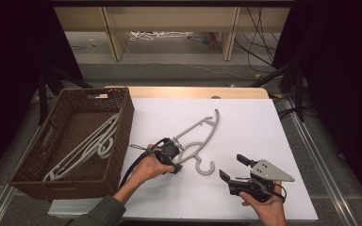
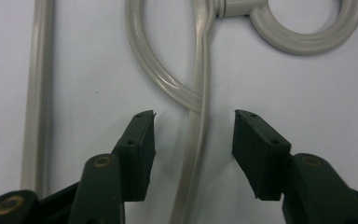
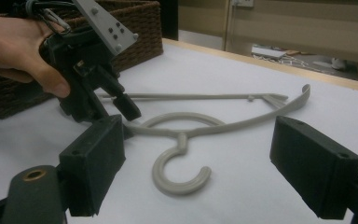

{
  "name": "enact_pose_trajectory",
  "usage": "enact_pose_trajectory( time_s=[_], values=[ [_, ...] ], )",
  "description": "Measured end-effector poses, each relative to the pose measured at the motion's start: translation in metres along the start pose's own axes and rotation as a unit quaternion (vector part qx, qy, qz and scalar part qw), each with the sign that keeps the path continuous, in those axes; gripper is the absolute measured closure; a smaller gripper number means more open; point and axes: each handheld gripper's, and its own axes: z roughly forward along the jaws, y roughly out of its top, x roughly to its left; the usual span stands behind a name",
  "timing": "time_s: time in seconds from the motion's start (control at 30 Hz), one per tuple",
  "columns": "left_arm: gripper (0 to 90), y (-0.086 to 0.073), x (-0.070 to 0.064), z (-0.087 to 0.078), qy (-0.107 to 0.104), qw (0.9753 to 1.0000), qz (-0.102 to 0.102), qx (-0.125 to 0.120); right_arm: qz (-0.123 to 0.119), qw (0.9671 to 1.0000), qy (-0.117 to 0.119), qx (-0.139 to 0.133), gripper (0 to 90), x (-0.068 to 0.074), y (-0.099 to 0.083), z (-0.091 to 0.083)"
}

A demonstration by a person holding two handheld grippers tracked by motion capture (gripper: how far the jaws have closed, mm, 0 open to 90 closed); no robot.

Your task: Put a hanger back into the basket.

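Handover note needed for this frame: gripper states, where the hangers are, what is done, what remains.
Left gripper: open, jaws on either side of an arm of the grey hanger on the white table, not yet closed.
Right gripper: open, held apart from the hanger, nothing in it.
Done: grey hangers already lie in the wicker basket.
Left: probably close, lift, put this hanger in the basket.

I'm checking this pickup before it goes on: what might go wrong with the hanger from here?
The left gripper straddles a thin curved arm of the hanger with open jaws; closing off-centre may let it slip or twist. Its hook might catch on the basket rim, where other hangers already lie.
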Motion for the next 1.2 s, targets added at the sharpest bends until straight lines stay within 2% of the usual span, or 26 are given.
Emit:
enact_pose_trajectory(
  time_s=[0.03, 0.1, 0.13, 0.2, 0.27, 0.5, 0.57, 0.67, 0.73, 0.83, 0.93, 0.97, 1.03, 1.07, 1.1, 1.13, 1.2],
  values=[
    [53.2, 0.0, 0.0, 0.0, 0.001, 1.0, -0.001, 0.0, 0.004, 1.0, 0.002, -0.005, 18.6, 0.001, -0.001, 0.001],
    [55.2, 0.002, 0.001, 0.0, 0.0, 1.0, 0.004, 0.007, -0.002, 1.0, -0.002, 0.001, 19.0, 0.0, 0.0, -0.001],
    [55.4, 0.003, 0.003, -0.001, 0.0, 0.9998, 0.013, 0.017, -0.001, 1.0, -0.004, -0.006, 19.0, 0.0, 0.0, 0.0],
    [56.6, 0.005, 0.001, 0.001, -0.004, 0.9999, -0.004, 0.015, 0.002, 1.0, 0.001, -0.001, 19.0, 0.0, -0.001, 0.001],
    [59.9, 0.008, 0.002, 0.0, -0.006, 0.9995, 0.011, 0.029, -0.002, 1.0, -0.001, -0.001, 19.1, 0.0, 0.0, 0.0],
    [71.1, 0.017, 0.009, 0.001, -0.021, 0.9973, 0.02, 0.067, -0.001, 1.0, 0.001, -0.003, 19.3, 0.0, 0.0, -0.001],
    [70.8, 0.021, 0.005, 0.002, -0.014, 0.9967, 0.022, 0.077, -0.002, 1.0, -0.002, -0.003, 19.3, 0.001, 0.0, 0.0],
    [70.3, 0.022, 0.0, 0.003, 0.0, 0.996, 0.034, 0.083, -0.001, 1.0, 0.0, -0.001, 19.4, 0.001, 0.0, 0.001],
    [70.4, 0.022, -0.001, 0.004, 0.002, 0.9964, 0.031, 0.079, 0.0, 1.0, 0.0, 0.0, 19.4, 0.001, 0.0, 0.001],
    [71.1, 0.022, -0.003, 0.004, 0.006, 0.9962, 0.038, 0.078, -0.001, 1.0, -0.001, -0.001, 19.5, 0.001, 0.0, 0.001],
    [72.7, 0.023, -0.002, 0.004, 0.002, 0.9959, 0.041, 0.081, 0.0, 1.0, -0.002, -0.001, 19.6, 0.001, 0.0, 0.001],
    [73.3, 0.024, 0.0, 0.003, 0.001, 0.9945, 0.053, 0.091, 0.0, 1.0, -0.002, -0.001, 19.6, 0.001, 0.0, 0.001],
    [74.4, 0.026, -0.001, 0.004, -0.001, 0.9945, 0.049, 0.092, 0.003, 1.0, 0.004, -0.006, 19.5, 0.001, -0.001, 0.002],
    [74.8, 0.028, 0.001, 0.003, -0.004, 0.9925, 0.06, 0.106, 0.005, 1.0, 0.006, -0.005, 19.5, 0.002, -0.001, 0.002],
    [74.8, 0.03, 0.0, 0.004, -0.006, 0.9925, 0.056, 0.109, 0.004, 1.0, 0.006, -0.006, 19.6, 0.002, -0.001, 0.002],
    [74.9, 0.031, 0.001, 0.004, -0.006, 0.9913, 0.06, 0.117, -0.001, 1.0, -0.001, -0.001, 19.5, 0.002, 0.0, 0.001],
    [75.3, 0.032, 0.0, 0.005, -0.004, 0.9906, 0.063, 0.122, -0.001, 1.0, -0.001, -0.001, 19.6, 0.002, 0.0, 0.001]
  ],
)
